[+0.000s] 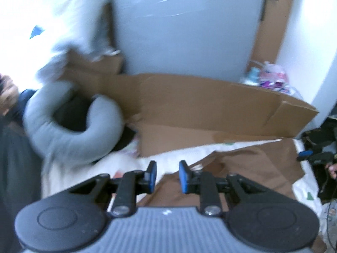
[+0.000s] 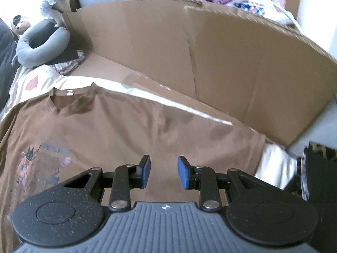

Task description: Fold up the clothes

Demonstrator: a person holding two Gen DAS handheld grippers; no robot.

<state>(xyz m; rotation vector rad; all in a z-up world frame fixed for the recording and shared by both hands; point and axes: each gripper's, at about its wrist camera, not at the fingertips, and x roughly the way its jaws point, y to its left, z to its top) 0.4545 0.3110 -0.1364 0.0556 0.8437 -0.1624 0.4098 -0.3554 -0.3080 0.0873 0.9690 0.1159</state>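
A: Nearest first. What are the tools doing?

B: The right gripper (image 2: pixel 162 171) hangs over the brown short-sleeved T-shirt (image 2: pixel 130 126), its blue pads apart with nothing between them. It grips nothing. The left gripper (image 1: pixel 167 176) is the same: blue pads parted, empty gap, brown cloth and white sheet beneath.

A: And the shirt itself?

B: It lies spread flat, front up, on the white patterned bedsheet (image 2: pixel 31 80). A faded printed graphic (image 2: pixel 42 164) shows at the left of the right wrist view, and the V-shaped collar (image 2: pixel 69 99) points away from the camera. In the left wrist view, only a rumpled edge of it shows, blurred.

A: Beyond that?

B: A long wall of brown corrugated cardboard (image 2: pixel 242 69) stands along the far side of the sheet. At its left end rests a grey U-shaped neck pillow (image 2: pixel 42 46), on dark folded cloth. Behind the pillow sits a small plush toy (image 2: pixel 20 26). Past the cardboard, a plastic-wrapped pale grey panel (image 1: pixel 185 25) leans upright, and colourful printed bags (image 1: pixel 271 76) lie in the corner.
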